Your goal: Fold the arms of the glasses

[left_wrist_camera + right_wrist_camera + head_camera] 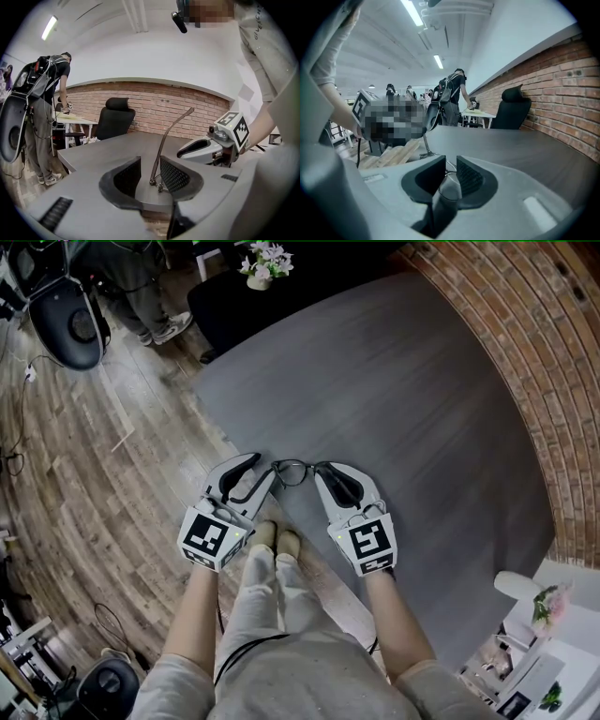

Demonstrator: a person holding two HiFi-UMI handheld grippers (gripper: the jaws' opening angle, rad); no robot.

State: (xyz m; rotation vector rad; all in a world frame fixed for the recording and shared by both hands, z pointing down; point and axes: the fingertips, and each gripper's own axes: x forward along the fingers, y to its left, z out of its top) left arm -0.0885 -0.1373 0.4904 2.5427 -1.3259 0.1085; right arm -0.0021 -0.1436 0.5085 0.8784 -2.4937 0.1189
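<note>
The glasses are hanging just above the near edge of the grey tabletop, stretched between the two tools, lenses side by side. One temple arm is standing unfolded, rising steeply from its hinge.

Both bare forearms are reaching forward from the person's body, angled slightly toward each other so the tool tips are facing across the frame.

The right hand-held gripper is pointing forward and somewhat down, and its jaws are sitting narrow, pinching the rim of one lens between the ribbed pads.

The left hand-held gripper is lying nearly level. Its jaws are standing partly apart with the hinge end of the raised temple arm between them, close against one pad; whether it is touching that pad is not clear.

Beyond the tabletop a black office chair is sitting before a brick wall.
</note>
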